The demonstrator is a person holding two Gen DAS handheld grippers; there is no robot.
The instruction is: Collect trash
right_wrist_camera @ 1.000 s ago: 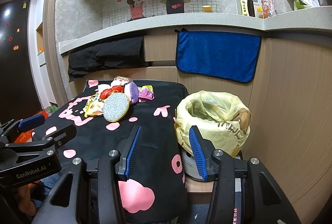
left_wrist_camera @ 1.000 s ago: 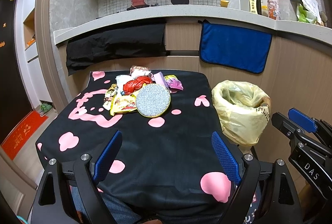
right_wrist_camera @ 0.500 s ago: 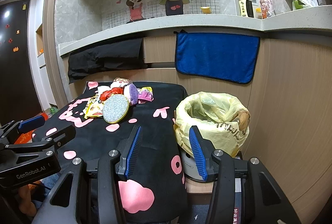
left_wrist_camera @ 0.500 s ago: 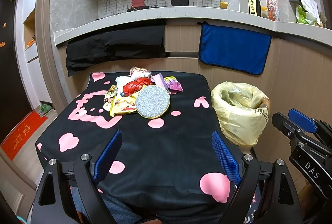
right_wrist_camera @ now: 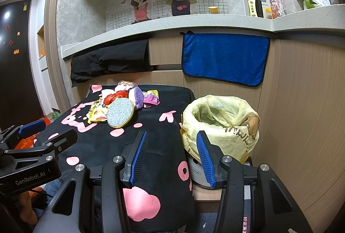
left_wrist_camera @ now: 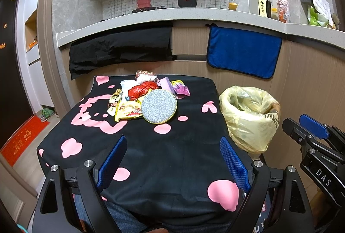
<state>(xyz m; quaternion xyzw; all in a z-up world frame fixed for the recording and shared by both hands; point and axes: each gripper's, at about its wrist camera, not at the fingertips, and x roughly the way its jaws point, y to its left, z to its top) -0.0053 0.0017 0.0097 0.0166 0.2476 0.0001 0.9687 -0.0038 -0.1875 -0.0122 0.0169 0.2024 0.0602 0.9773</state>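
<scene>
Both the left gripper (left_wrist_camera: 171, 159) and right gripper (right_wrist_camera: 172, 157) hang spread and empty, well short of the trash pile (left_wrist_camera: 148, 97).

We see a broad bare stretch of the black tablecloth (left_wrist_camera: 172, 146) across the middle of the frame, open between the spread fingers of the left gripper (left_wrist_camera: 172, 159). The trash pile (left_wrist_camera: 146, 97) crowds the upper centre, near the counter wall (left_wrist_camera: 189, 64). At right, the lined bin (right_wrist_camera: 220, 123) has an open mouth, its rim just beyond the parted fingers of the right gripper (right_wrist_camera: 172, 157).
</scene>
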